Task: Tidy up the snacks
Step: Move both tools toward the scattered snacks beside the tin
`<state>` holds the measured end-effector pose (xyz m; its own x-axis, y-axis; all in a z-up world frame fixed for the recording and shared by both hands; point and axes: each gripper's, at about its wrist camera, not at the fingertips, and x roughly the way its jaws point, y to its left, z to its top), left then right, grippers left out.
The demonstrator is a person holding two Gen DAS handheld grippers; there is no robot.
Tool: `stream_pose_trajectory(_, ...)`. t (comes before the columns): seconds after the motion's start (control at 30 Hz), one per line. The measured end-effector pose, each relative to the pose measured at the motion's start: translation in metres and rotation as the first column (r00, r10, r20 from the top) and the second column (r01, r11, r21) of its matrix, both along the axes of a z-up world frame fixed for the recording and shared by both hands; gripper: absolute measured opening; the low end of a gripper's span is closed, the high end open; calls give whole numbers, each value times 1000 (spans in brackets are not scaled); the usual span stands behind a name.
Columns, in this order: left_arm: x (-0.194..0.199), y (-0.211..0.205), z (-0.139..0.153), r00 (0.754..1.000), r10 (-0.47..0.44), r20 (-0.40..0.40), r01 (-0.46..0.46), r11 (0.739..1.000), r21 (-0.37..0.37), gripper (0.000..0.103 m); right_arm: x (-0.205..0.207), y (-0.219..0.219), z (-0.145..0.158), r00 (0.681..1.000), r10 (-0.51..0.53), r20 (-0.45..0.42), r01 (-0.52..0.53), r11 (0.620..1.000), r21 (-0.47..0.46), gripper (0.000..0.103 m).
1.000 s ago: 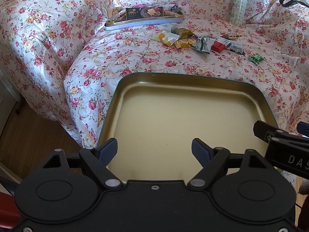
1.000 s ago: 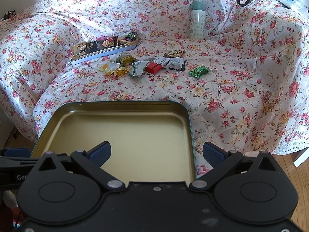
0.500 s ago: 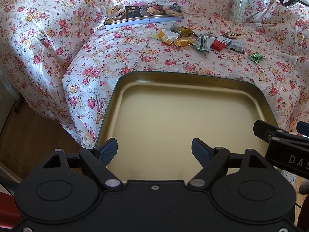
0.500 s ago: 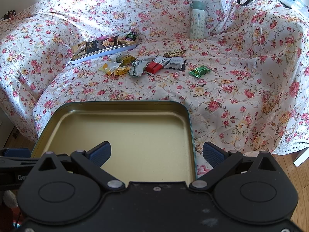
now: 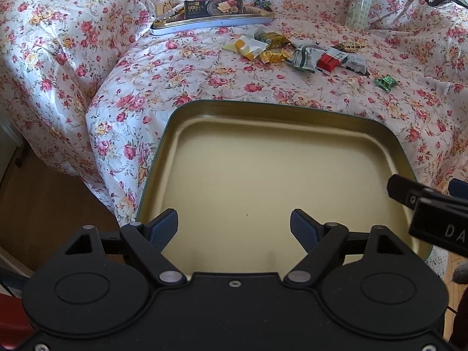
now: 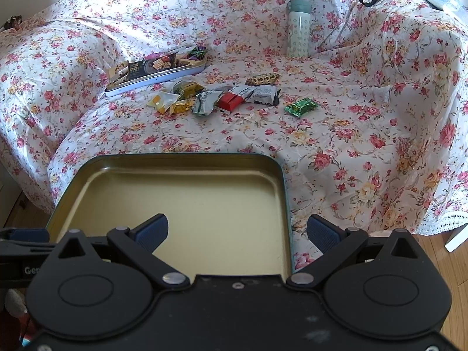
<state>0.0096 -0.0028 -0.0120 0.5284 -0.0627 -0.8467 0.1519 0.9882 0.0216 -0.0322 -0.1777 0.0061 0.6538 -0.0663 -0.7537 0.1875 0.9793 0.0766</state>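
Both claws stand apart and grip nothing: left gripper [image 5: 234,225] and right gripper [image 6: 238,231] hover above the tray [image 6: 285,187], a wide rectangular tin with rounded corners, matte yellow inside and dark green at the rim, its long axis running left to right along the front edge of the floral-covered sofa [image 6: 365,152]. Beyond the tray, near the sofa's back, lies a shallower oblong silver tin [image 6: 158,77] filled with snack packs, angled up to the right. Between the two, crinkly foil wrappers [image 6: 222,96] lie in a loose row: yellow, gold, white-green, red. Right of them sits one small green candy [image 6: 300,106].
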Motion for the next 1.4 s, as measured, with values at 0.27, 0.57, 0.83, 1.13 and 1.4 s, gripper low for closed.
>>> stream_pose_trajectory(0.27, 22, 7, 16, 999, -13, 38, 13, 1000, 3, 84, 16, -7, 2, 1000, -8, 4, 8, 1000, -3, 103)
stream_pose_trajectory(0.57, 66, 11, 34, 996, -31, 81, 29, 999, 26, 85, 43, -27, 10, 999, -37, 23, 38, 999, -30, 103)
stream_pose_trajectory(0.83, 113, 9, 40, 996, -41, 84, 39, 999, 24, 85, 81, -48, 7, 999, -47, 21, 48, 998, -50, 103)
stream_pose_trajectory(1.13, 177, 0, 38, 992, -61, 111, 58, 998, 28, 85, 138, -63, 0, 999, -32, 34, 34, 997, -67, 103)
stream_pose_trajectory(1.4, 235, -12, 23, 983, -93, 158, 90, 996, 25, 85, 192, -70, -5, 996, 1, 89, 6, 997, -78, 103)
